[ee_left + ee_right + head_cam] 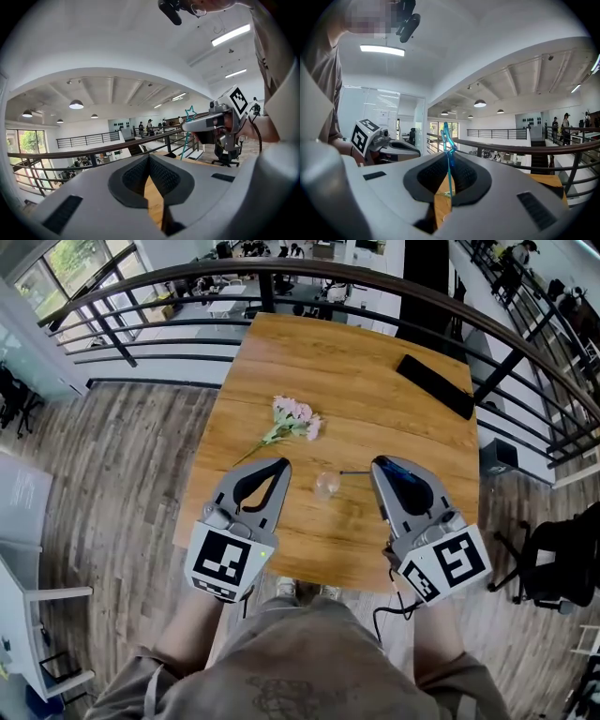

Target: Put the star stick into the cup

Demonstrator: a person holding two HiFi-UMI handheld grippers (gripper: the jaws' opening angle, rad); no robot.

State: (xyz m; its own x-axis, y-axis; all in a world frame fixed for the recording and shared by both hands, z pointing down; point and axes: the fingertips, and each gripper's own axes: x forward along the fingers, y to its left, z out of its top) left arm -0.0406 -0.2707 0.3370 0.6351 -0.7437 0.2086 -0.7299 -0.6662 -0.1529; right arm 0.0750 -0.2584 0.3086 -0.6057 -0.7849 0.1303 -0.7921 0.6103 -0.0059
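Observation:
A small clear cup (pixel 326 486) stands on the wooden table (pixel 375 371), between my two grippers. My right gripper (pixel 378 466) is shut on the star stick (pixel 354 472), whose thin shaft points left toward the cup. In the right gripper view the teal star stick (pixel 450 173) runs up between the jaws of the right gripper (pixel 450 157), with the star on top. The left gripper view shows the star stick (pixel 190 114) rising from the right gripper (pixel 187 126). My left gripper (pixel 278 466) is shut and holds nothing, its jaws of the left gripper (pixel 149 158) meeting at the tip.
A sprig of pink flowers (pixel 294 418) lies on the table beyond the cup. A flat black object (pixel 434 385) rests near the far right edge. A dark railing (pixel 141 329) curves round the table's far side. An office chair (pixel 553 563) stands at right.

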